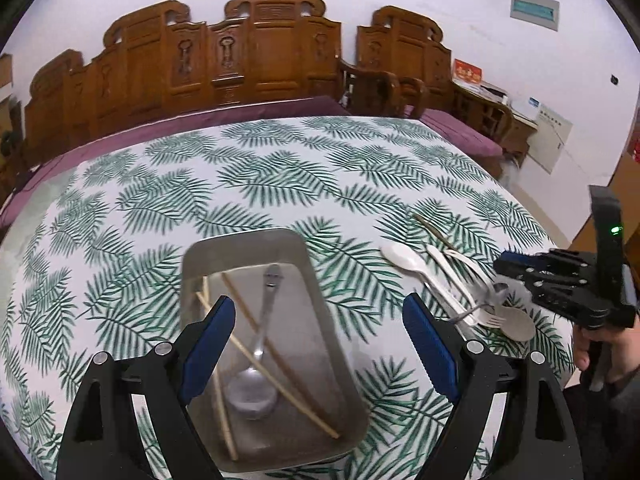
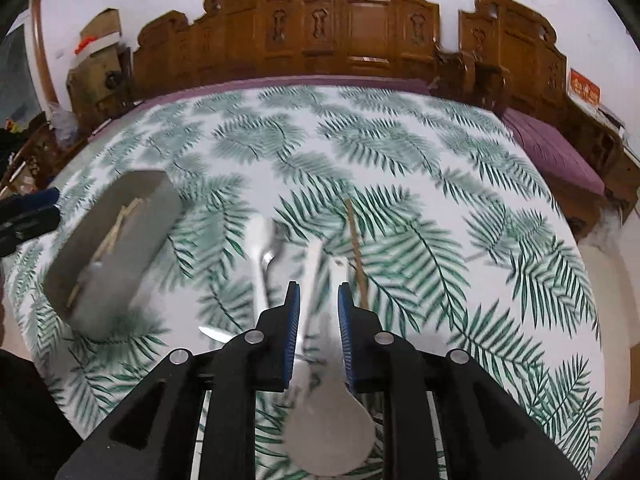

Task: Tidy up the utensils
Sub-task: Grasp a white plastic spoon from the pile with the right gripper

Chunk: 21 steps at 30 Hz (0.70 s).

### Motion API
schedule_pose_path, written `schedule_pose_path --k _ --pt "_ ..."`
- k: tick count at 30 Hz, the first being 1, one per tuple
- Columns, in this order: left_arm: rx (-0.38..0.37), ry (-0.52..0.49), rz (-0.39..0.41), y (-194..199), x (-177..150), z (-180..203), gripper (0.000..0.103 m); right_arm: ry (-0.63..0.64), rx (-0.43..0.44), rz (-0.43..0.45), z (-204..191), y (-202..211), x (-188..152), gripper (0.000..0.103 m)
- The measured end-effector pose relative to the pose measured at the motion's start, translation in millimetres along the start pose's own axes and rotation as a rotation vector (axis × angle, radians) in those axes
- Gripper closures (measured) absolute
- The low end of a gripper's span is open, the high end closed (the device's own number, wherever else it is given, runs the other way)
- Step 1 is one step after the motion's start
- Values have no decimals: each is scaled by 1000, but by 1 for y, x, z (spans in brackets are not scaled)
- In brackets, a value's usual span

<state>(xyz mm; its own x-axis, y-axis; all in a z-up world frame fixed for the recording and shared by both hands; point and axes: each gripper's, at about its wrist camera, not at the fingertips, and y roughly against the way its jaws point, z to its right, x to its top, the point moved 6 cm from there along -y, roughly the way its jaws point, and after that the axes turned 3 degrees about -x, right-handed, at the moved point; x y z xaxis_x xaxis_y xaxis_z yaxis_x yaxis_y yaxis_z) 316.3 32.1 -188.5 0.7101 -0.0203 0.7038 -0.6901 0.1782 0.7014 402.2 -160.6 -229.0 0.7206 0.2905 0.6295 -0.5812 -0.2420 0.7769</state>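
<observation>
While the left gripper hangs wide open over the tray, the right gripper, slightly parted and holding nothing, should settle squarely astride one spoon in the worktop pile before clenching.

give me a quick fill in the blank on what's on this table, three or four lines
1. The metal spoon lies inside the metal ____.
2. Wooden ____ lie in there with it.
3. The tablecloth has a green ____ print.
4. The left tongs stand ____ above it.

Missing words: tray; chopsticks; leaf; open
</observation>
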Motion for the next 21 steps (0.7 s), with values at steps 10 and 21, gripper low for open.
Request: schedule_pose_path --k 10,21 --pt "-33 -55 -20 -10 -7 31 21 9 -1 -45 5 -26 -13 82" --pt "-37 -91 -46 -20 -15 49 21 60 5 -66 -7 -33 -15 92"
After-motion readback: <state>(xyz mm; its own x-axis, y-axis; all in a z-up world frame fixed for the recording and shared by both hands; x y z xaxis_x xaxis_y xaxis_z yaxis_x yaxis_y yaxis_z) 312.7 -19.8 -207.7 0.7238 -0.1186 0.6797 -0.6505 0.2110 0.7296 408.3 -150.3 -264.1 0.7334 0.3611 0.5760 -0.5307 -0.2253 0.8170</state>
